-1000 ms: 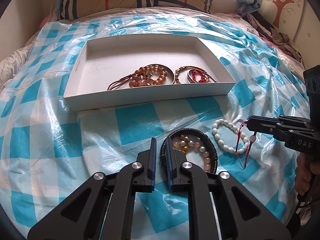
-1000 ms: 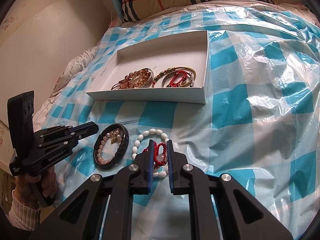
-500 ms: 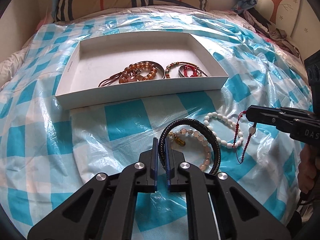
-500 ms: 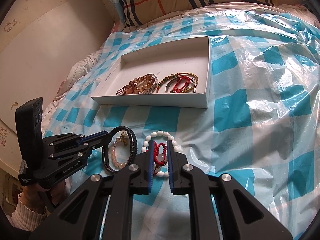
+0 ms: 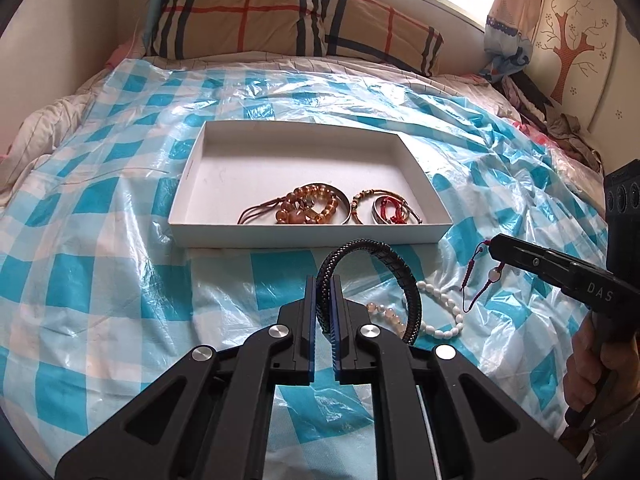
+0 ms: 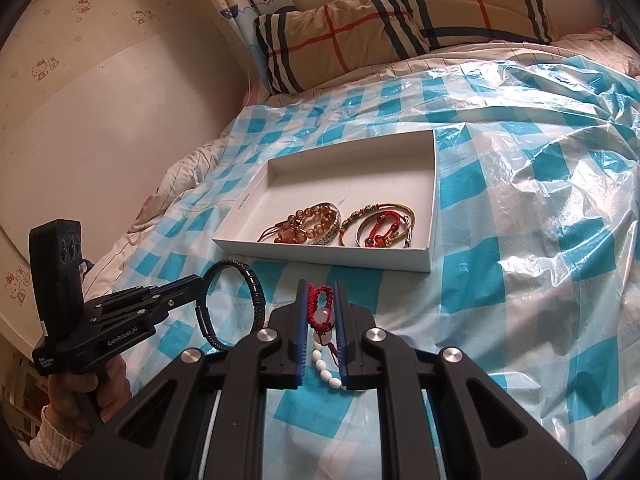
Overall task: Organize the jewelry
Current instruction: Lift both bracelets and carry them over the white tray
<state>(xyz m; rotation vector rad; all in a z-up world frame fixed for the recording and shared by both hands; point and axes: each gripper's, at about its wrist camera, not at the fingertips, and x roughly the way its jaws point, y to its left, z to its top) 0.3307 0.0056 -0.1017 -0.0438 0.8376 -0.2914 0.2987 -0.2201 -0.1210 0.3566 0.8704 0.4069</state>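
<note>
Left tongs (image 5: pixel 323 300): closed on the black braided bracelet (image 5: pixel 376 276), its hoop upright, lifted just short of the white box's near wall.
Right tongs (image 6: pixel 322 320): nipped on the red cord bracelet (image 6: pixel 320 308), which hangs clear, also short of that wall.
White bead bracelet (image 5: pixel 440 312) and pink bead strand (image 5: pixel 386 314): lying on the checked plastic sheet (image 5: pixel 120 280) over the bed, nearer than the box.
White box (image 5: pixel 304 236): straight ahead of both tongs, long axis crosswise; left tongs look nearer it.
Amber bead bracelet (image 5: pixel 308 208): inside, against the near wall.
Left view alone shows the pink strand; right view shows the red cord's pale bead between the fingers.
</note>
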